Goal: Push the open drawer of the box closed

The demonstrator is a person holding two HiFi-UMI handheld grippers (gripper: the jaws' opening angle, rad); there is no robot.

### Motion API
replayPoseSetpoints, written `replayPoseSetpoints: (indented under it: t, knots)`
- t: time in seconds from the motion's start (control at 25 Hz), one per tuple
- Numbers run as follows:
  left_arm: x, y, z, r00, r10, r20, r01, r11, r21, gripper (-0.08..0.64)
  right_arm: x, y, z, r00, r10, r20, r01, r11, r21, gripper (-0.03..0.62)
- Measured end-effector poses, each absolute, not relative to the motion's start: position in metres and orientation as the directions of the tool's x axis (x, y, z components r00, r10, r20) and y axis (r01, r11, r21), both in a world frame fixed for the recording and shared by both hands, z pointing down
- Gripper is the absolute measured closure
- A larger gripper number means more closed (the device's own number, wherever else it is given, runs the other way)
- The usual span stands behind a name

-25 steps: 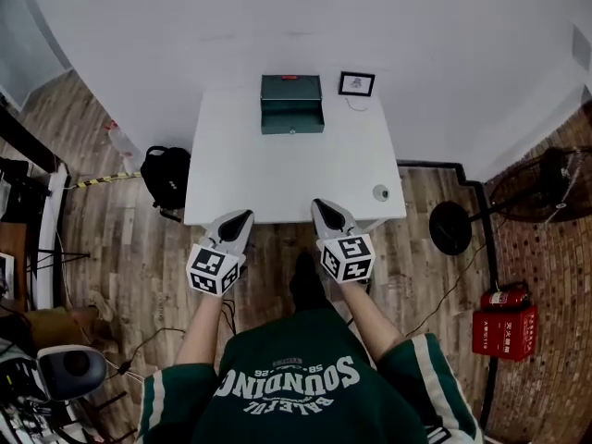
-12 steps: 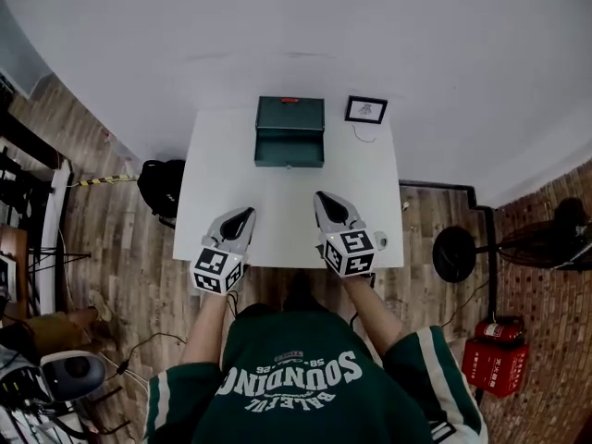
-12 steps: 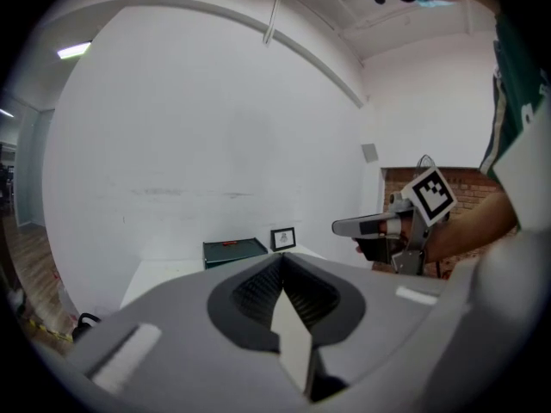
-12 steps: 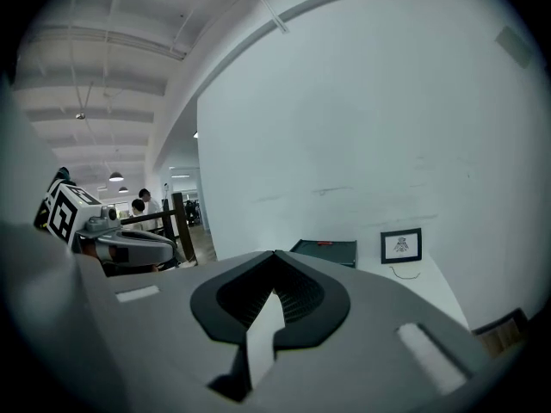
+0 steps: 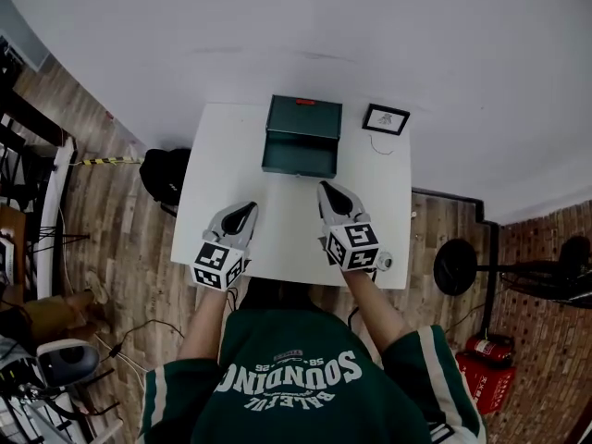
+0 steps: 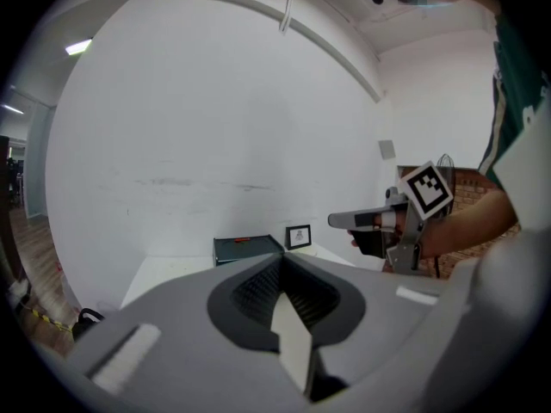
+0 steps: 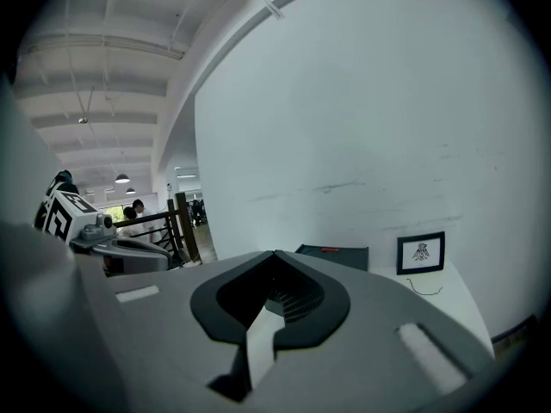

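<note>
Open drawer of green box: push front squarely, centred, using right tool; it and left tool clenched, empty.

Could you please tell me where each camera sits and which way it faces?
Head view: on the person's head, down onto table, box, left gripper, right gripper, forearms.
Left gripper view: on that gripper, along its shut jaws toward the box; right gripper at right.
Right gripper view: on that gripper, along its shut jaws toward the box; left gripper at left.
Shared: box, framed picture.
</note>
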State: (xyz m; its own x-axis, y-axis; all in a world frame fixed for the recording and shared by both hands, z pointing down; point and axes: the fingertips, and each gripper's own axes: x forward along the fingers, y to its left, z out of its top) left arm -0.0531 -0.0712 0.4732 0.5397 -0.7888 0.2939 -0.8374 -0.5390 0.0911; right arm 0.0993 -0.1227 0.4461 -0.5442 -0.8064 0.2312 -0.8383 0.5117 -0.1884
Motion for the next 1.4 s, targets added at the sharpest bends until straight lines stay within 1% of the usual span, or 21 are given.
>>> replayPoseSetpoints:
  t: [0.16, 0.56, 0.92, 1.2, 1.24, 1.32, 1.4]
  knots:
    - [-0.059, -0.091, 0.481, 0.549, -0.779, 0.303, -0.832, -0.544, 0.109, 0.508, 0.091, -0.140, 0.454, -0.537, -0.806, 0.249, -0.843, 0.500, -0.198, 0.592]
    - [-0.059, -0.131, 0.519, 0.603, -0.711, 0.362, -0.792, -0.587, 0.167, 0.508, 0.075, -0.169, 0.504, -0.507, -0.791, 0.342, -0.861, 0.448, -0.240, 0.592]
    - [-0.045, -0.139, 0.559, 0.651, -0.630, 0.424, -0.750, -0.619, 0.231, 0.508, 0.079, -0.164, 0.554, -0.486, -0.762, 0.429, -0.873, 0.395, -0.286, 0.592]
    - [-0.043, -0.139, 0.573, 0.661, -0.601, 0.449, -0.740, -0.622, 0.256, 0.508, 0.080, -0.166, 0.582, -0.481, -0.732, 0.482, -0.875, 0.367, -0.315, 0.591]
    - [-0.044, -0.138, 0.575, 0.661, -0.599, 0.452, -0.740, -0.621, 0.259, 0.508, 0.079, -0.166, 0.587, -0.483, -0.724, 0.492, -0.874, 0.361, -0.327, 0.584]
    - [-0.047, -0.136, 0.578, 0.659, -0.597, 0.457, -0.742, -0.617, 0.264, 0.508, 0.076, -0.166, 0.598, -0.483, -0.707, 0.516, -0.873, 0.342, -0.348, 0.513]
    - [-0.051, -0.134, 0.581, 0.657, -0.594, 0.464, -0.744, -0.612, 0.269, 0.508, 0.072, -0.167, 0.608, -0.484, -0.695, 0.532, -0.871, 0.325, -0.368, 0.474]
